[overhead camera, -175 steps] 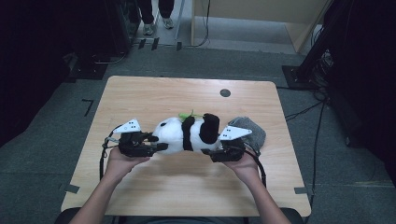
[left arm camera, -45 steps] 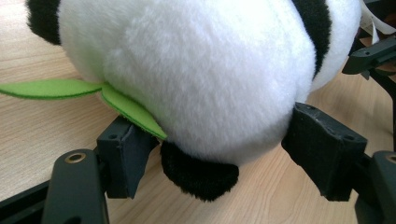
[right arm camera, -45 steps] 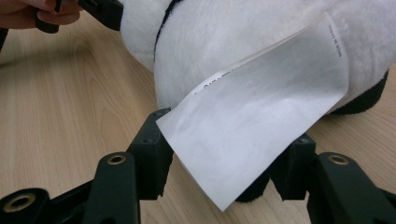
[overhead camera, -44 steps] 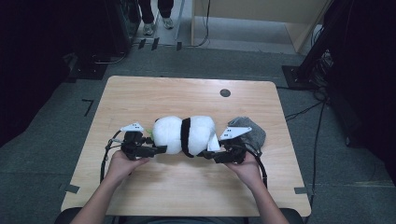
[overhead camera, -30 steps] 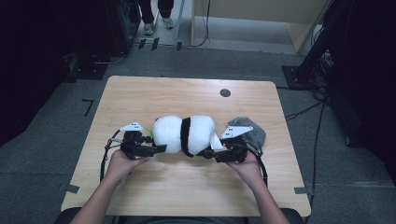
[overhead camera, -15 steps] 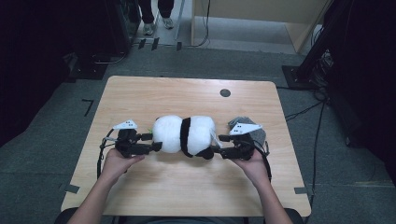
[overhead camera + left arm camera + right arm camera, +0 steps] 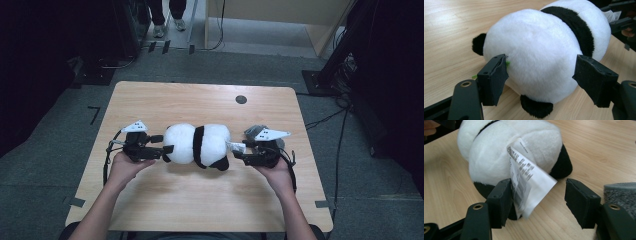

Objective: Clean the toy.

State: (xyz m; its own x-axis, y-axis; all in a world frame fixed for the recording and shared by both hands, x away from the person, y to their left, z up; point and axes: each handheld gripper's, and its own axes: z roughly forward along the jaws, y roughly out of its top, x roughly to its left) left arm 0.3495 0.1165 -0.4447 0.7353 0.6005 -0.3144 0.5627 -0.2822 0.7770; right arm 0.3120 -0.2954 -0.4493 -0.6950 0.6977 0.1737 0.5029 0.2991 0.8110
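Jaws on both sides stand apart with nothing pinched between them. Those of the left gripper (image 7: pixel 541 82) flank the white end of the plush panda (image 7: pixel 197 145): one pad brushes the fur near a bit of green, the other stands off it, so the toy sits between them unclamped. Those of the right gripper (image 7: pixel 537 205) have just been opening; the paper tag (image 7: pixel 526 177) hangs loose between them, lying against one pad while the other is clear of it (the tag droops free, which suggests it is no longer gripped).

Seen from the high view, the person's left hand (image 7: pixel 125 167) and right hand (image 7: pixel 275 172) hold the two grippers level at opposite ends of the panda, which lies on its side near the middle of the desk (image 7: pixel 200 210). It rests on the wood by its own weight, and that is probably why both grips can be slack. Just beyond the right gripper lies a grey cloth (image 7: pixel 621 192), partly hidden by it. Farther off, near the desk's far edge, is a small dark round spot (image 7: pixel 241 99).
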